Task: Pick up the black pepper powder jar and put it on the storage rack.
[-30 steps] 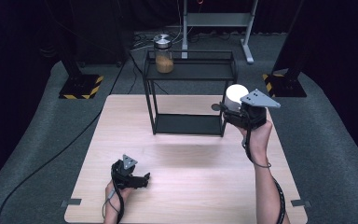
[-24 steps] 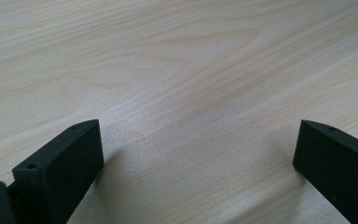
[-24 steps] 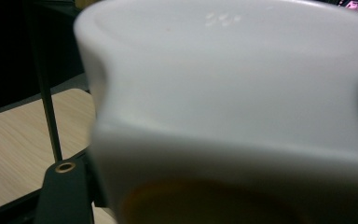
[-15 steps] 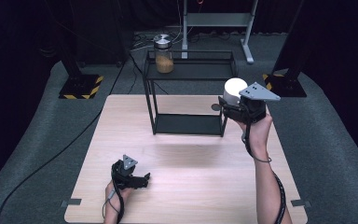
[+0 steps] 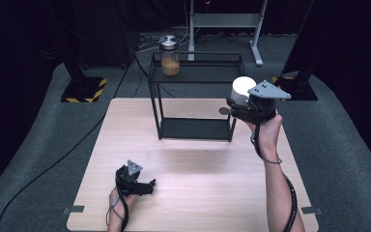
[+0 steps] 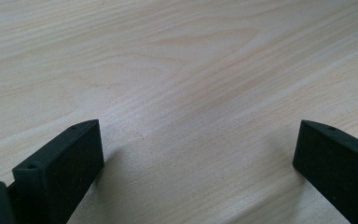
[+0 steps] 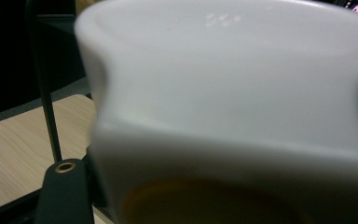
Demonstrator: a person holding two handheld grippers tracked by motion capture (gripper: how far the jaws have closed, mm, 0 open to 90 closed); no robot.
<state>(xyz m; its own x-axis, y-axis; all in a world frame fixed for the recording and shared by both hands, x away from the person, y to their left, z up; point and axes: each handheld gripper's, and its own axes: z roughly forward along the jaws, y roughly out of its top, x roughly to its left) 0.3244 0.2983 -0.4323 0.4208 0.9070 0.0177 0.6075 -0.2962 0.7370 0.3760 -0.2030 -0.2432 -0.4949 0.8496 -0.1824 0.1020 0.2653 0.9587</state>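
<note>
Right gripper point(image 5: 235, 105) clamping white jar point(image 5: 243, 89), risen slightly beside black rack point(image 5: 195, 94); left gripper point(image 5: 147, 186) unmoved, spread wide on table point(image 5: 198, 193).

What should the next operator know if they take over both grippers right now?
Right gripper: shut on the white container, held in the air by the right top corner of the black wire rack.
Left gripper: open, holding nothing, low over the table near its front edge.
The glass jar stands on the rack's top shelf, far left.
Done: container picked up.
Left: probably setting it on the rack and letting go.
</note>
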